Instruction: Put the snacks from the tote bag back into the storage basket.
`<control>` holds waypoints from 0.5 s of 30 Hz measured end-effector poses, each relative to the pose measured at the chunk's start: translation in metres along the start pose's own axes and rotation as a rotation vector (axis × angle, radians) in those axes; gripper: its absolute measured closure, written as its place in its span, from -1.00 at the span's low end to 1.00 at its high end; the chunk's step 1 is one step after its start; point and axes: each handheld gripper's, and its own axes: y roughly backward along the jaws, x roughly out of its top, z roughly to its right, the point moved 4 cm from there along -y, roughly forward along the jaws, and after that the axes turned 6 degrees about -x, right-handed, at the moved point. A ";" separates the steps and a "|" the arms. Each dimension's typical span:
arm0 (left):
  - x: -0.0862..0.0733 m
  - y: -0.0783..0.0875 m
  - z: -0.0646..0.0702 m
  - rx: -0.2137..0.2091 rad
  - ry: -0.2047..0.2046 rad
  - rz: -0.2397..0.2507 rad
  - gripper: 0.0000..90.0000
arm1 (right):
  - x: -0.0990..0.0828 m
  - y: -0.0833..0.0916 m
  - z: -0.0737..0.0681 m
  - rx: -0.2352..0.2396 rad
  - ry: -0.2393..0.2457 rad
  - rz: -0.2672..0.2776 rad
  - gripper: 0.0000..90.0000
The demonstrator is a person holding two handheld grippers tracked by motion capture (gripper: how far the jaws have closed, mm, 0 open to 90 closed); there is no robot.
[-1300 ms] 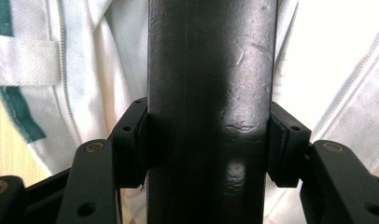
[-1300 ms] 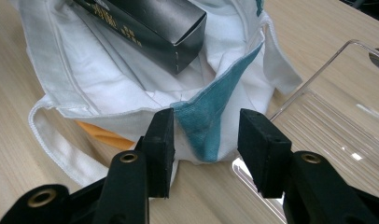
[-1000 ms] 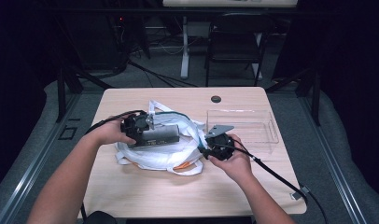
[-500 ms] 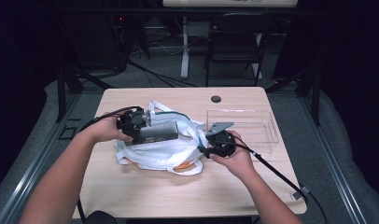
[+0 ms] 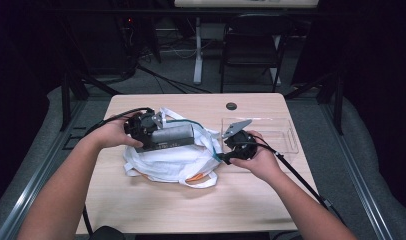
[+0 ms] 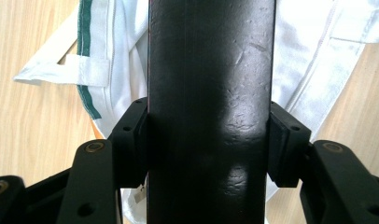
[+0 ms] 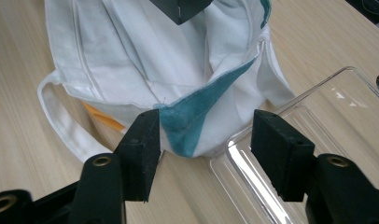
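White cloth bag (image 5: 166,160) (teal-edged rim) lies slumped, seemingly open.

place: dim lab or studio-like workroom | evidence: lone light-wood table (image 5: 141,200) on grey carpet (image 5: 356,165) | black stands (image 5: 71,85) and cables on floor (image 5: 161,75) | empty black chair (image 5: 251,50) behind | dark surroundings
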 end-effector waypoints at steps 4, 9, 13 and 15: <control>0.002 0.005 0.000 0.006 0.002 0.005 -0.05 | 0.005 0.003 0.003 0.023 0.014 0.002 -0.14; 0.006 0.006 0.000 0.002 0.003 0.016 -0.05 | 0.009 0.009 0.013 0.035 0.011 -0.002 -0.19; 0.012 0.008 0.001 -0.004 -0.009 0.002 -0.05 | 0.015 0.015 0.016 0.044 0.044 0.006 -0.19; 0.015 0.010 0.001 -0.001 -0.011 0.005 -0.05 | 0.018 0.018 0.018 0.040 0.071 -0.004 -0.19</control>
